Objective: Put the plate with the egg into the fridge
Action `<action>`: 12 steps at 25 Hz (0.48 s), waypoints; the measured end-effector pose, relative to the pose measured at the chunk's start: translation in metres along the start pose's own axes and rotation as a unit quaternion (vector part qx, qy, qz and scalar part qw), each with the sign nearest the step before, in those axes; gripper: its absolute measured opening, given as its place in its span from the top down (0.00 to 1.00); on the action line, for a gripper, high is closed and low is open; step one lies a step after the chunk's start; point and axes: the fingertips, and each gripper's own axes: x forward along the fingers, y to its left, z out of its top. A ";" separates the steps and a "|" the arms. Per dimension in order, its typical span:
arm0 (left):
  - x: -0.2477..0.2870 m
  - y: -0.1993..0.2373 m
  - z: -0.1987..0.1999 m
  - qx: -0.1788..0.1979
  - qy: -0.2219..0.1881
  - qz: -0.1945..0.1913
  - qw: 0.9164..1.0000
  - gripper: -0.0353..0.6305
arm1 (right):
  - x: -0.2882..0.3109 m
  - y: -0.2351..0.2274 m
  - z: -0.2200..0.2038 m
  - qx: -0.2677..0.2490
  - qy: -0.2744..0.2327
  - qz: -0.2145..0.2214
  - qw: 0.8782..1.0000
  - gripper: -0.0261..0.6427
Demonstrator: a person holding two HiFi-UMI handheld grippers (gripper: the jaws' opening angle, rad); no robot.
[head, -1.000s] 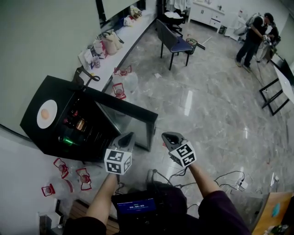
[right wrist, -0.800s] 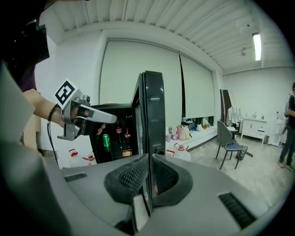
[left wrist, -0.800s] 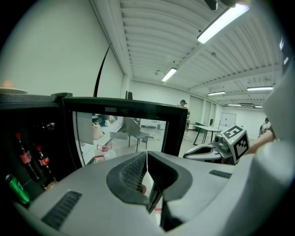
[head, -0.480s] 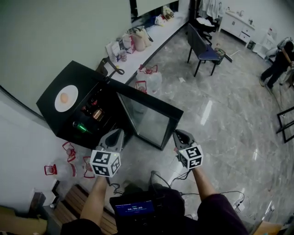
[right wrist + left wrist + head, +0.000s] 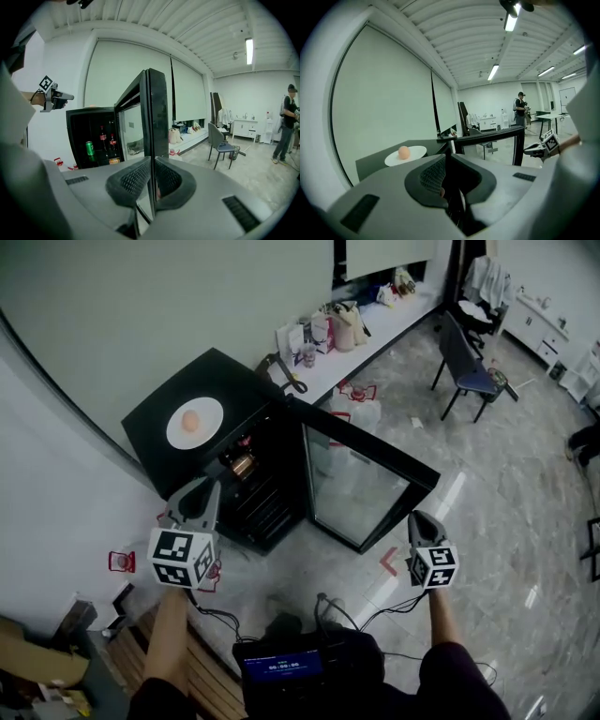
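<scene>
kitchen lab, mid-task: the plate (image 5: 209, 411) with the egg (image 5: 190, 420) sat on the flat black top of the fridge (image 5: 150, 432), near the wall side, out in the open where it could be picked up from the front; it had not yet gone inside; the glass door (image 5: 361, 479) stood swung wide toward the room, leaving the dark shelves clear for the plate; a green can (image 5: 90, 148) and bottles (image 5: 107, 138) stood on those shelves, so room for the plate looked limited, though how much could not be judged; the left gripper (image 5: 200, 487) was held up just in front of the fridge's near corner, pointing toward the plate, its jaws closed together with nothing between them, so they would probably need to part before taking the rim; the right gripper (image 5: 419, 519) was held low beside the door's outer edge, apart from it, jaws likewise pressed together and empty, seemingly held clear of the door while the left gripper worked; a person (image 5: 286, 123) stood far across the room beyond a chair (image 5: 220, 145).
</scene>
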 end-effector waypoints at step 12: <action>0.033 0.153 -0.005 0.060 0.053 -0.034 0.996 0.93 | 0.019 0.155 0.074 -0.211 -0.028 0.038 0.976 0.92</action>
